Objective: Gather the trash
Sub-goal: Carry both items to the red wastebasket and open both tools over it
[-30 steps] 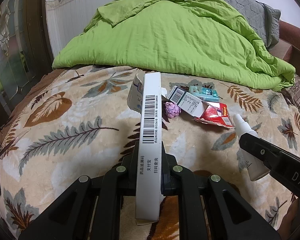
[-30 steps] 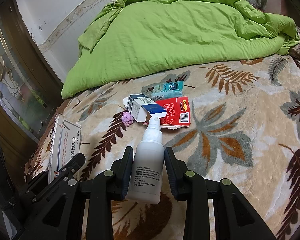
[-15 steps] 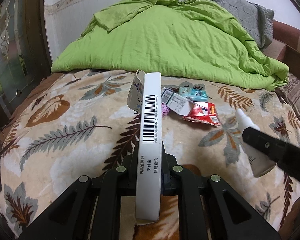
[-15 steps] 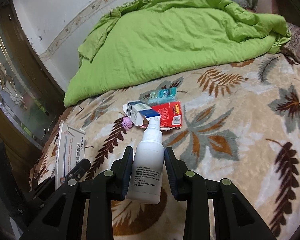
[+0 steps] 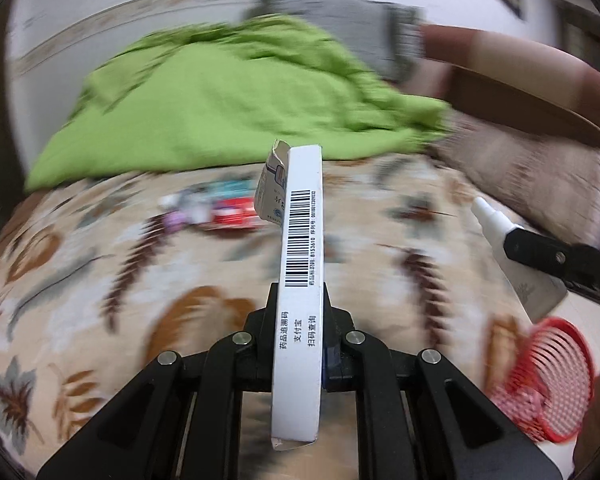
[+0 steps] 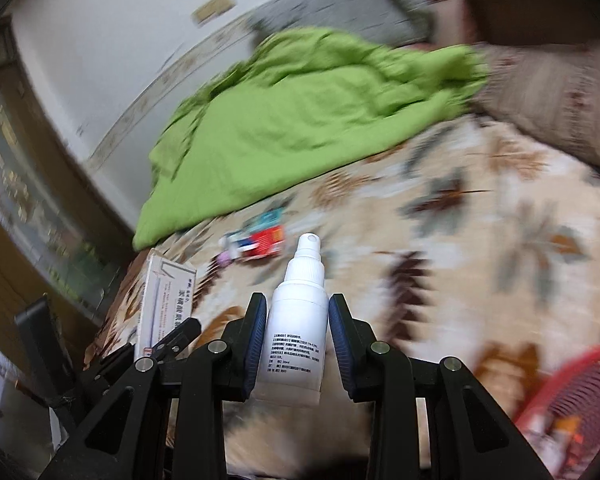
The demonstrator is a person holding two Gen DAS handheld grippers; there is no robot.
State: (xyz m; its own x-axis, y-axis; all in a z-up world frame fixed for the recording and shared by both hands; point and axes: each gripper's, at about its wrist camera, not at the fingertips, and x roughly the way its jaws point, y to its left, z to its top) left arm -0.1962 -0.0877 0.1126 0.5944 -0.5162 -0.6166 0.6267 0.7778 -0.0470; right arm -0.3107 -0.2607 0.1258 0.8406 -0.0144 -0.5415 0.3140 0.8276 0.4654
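My left gripper (image 5: 298, 308) is shut on a flat white medicine box (image 5: 300, 280) with a barcode, held edge-up above the bed. My right gripper (image 6: 298, 320) is shut on a white spray bottle (image 6: 298, 320), nozzle pointing forward; the bottle also shows in the left wrist view (image 5: 512, 256). The box also shows at the left of the right wrist view (image 6: 162, 308). Several pieces of trash lie on the leaf-patterned blanket: a red packet (image 6: 266, 242), a teal packet (image 6: 264, 220), a small box (image 6: 234, 242) and a purple wad (image 6: 222, 258). A red mesh basket (image 5: 544, 376) stands at the lower right.
A green quilt (image 5: 228, 108) is heaped at the far side of the bed. A grey pillow (image 5: 340, 28) and a brown headboard (image 5: 500, 76) lie beyond it. A patterned pillow (image 6: 548, 96) is at the right. A dark wooden door (image 6: 16, 220) is on the left.
Both grippers have swung right and pulled back with their loads. The loose trash now lies farther off to the left, and the red basket has come into view at the lower right.
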